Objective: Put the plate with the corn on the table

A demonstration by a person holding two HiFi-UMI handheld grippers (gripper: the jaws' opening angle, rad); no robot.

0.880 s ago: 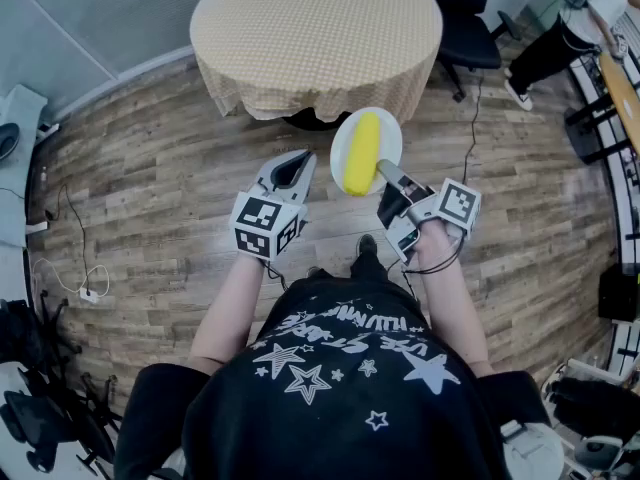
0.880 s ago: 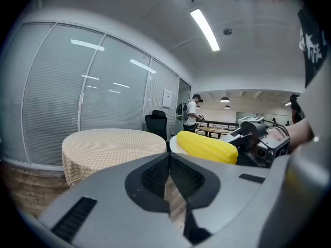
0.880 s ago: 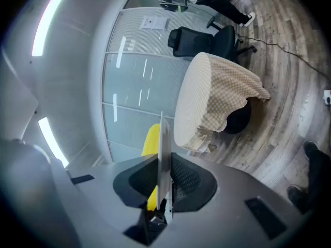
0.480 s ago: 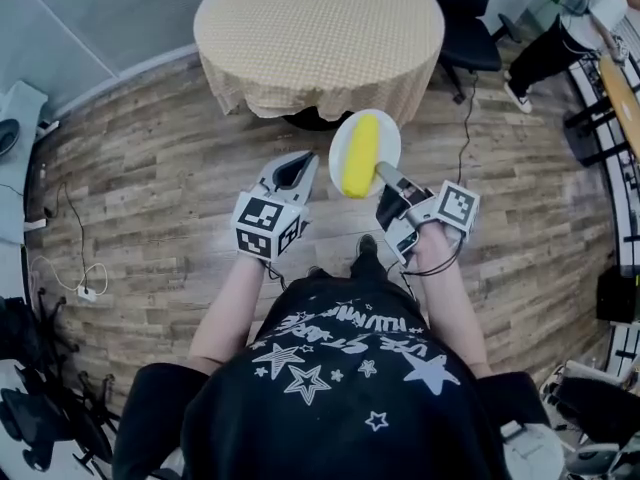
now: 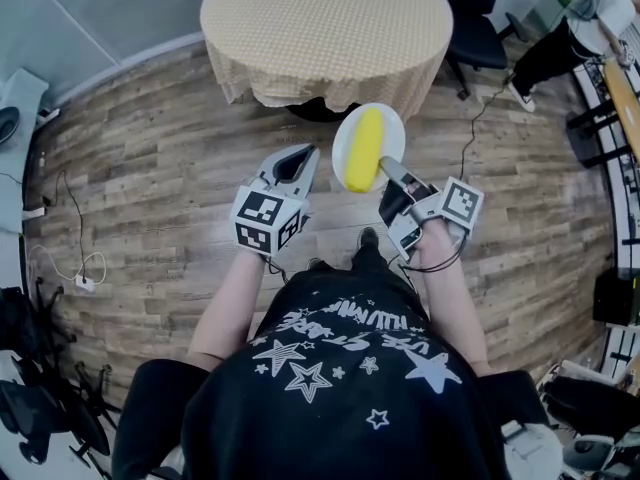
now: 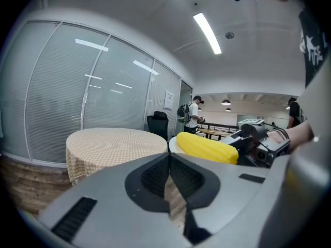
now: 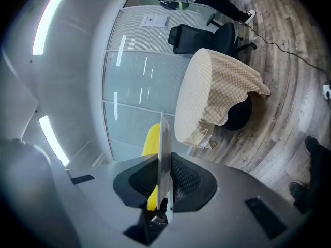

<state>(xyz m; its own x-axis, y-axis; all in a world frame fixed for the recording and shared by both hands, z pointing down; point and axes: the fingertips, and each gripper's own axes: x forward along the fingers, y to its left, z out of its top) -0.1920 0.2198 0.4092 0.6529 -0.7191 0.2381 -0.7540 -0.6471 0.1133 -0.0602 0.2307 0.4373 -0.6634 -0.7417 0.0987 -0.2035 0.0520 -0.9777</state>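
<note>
the far edge of the round table is cut off at the top of the head view, and its checked cloth hides most of the base. in the right gripper view the white plate is edge-on, only a thin upright line, so the corn cob shows as a yellow strip behind it. the plate's near rim is buried between my jaws.

my right claw is clamped on that rim. the plate juts forward from it over the wooden floor, just short of the cloth's hem and not on the table. the corn cob lies lengthwise across the plate, pointing toward the table. my left claw is just left of the plate, apart from it, with its jaws pressed together on nothing; from its own view the cob sits to the right.

against the frames just before, the grip is the same, and the table has slid a little right and up in the head view.
</note>
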